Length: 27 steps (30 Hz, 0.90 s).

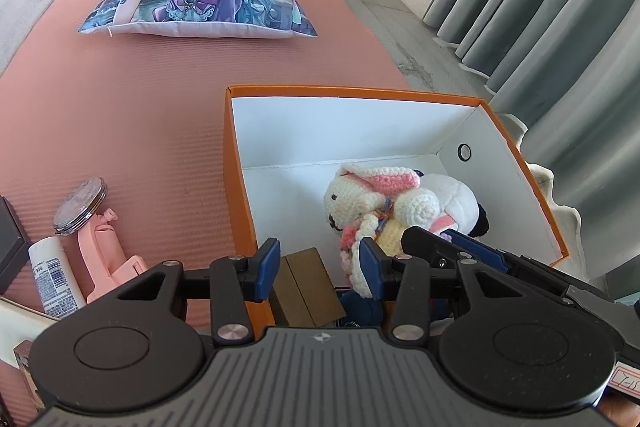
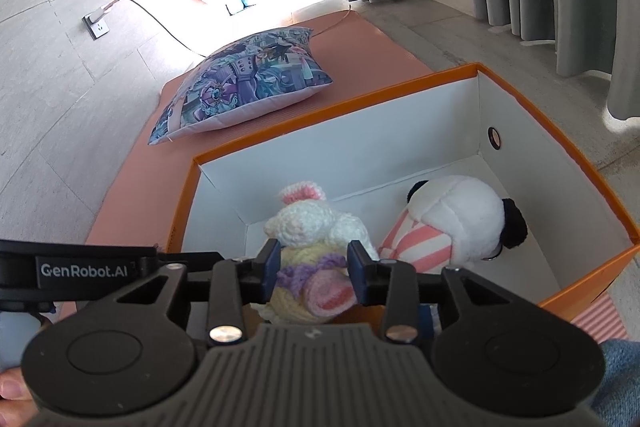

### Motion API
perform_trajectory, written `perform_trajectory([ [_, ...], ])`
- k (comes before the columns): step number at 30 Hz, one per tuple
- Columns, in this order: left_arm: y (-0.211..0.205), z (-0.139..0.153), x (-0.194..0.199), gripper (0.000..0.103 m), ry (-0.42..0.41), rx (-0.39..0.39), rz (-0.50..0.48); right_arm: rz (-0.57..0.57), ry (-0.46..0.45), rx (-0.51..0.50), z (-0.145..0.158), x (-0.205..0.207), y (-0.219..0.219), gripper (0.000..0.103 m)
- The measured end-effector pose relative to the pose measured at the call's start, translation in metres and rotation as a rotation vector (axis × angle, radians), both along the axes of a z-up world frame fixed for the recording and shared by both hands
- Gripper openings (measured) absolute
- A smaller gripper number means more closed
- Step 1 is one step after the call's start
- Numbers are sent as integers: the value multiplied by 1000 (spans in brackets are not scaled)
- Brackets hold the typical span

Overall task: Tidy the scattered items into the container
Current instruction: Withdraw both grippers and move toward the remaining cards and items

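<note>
The container (image 1: 240, 163) is an open orange box with white inner walls, standing on a pink mat just ahead of the left tool (image 1: 318, 265). Inside it, a crocheted cream rabbit (image 2: 312, 227) with pink ears lies between the pads of the right tool (image 2: 313, 269), though contact cannot be told. A white plush (image 2: 460, 219) with black ears and pink stripes lies to the right of it. A brown block (image 1: 306, 285) sits between the left tool's pads. Left of that tool, on the mat outside the box, lie a round compact mirror (image 1: 80, 207), a pink plastic item (image 1: 108, 263) and a white tube (image 1: 54, 277).
</note>
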<state>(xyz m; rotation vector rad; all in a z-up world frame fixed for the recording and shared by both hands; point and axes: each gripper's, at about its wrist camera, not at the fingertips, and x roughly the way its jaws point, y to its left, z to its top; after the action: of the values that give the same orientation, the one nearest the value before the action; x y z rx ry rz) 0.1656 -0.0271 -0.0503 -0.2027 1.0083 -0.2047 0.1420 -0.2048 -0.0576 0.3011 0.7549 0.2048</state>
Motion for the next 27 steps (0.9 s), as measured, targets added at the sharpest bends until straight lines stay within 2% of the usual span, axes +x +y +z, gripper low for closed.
perform_trajectory([
  [2, 0, 1, 0, 51, -3, -1, 3, -2, 6, 5, -1, 1, -1, 44],
  [6, 2, 5, -3, 53, -28, -1, 14, -26, 14, 18, -1, 1, -4, 56],
  [9, 0, 13, -8, 63, -80, 23, 30, -29, 12, 31, -1, 1, -5, 59],
  [10, 0, 16, -9, 71, -103, 35, 38, -26, 9, 32, -1, 1, -5, 59],
  [11, -1, 19, -11, 74, -127, 38, 36, -17, 3, 32, 0, 1, -4, 64],
  [13, -1, 23, -13, 74, -145, 32, 31, 1, -18, 19, 2, -2, -1, 70],
  [19, -1, 32, -20, 75, -192, 51, 50, 0, -39, 17, 4, -5, 0, 70],
  [27, 16, 44, -31, 75, -217, 19, 75, 4, -74, -7, 11, -11, 5, 70],
])
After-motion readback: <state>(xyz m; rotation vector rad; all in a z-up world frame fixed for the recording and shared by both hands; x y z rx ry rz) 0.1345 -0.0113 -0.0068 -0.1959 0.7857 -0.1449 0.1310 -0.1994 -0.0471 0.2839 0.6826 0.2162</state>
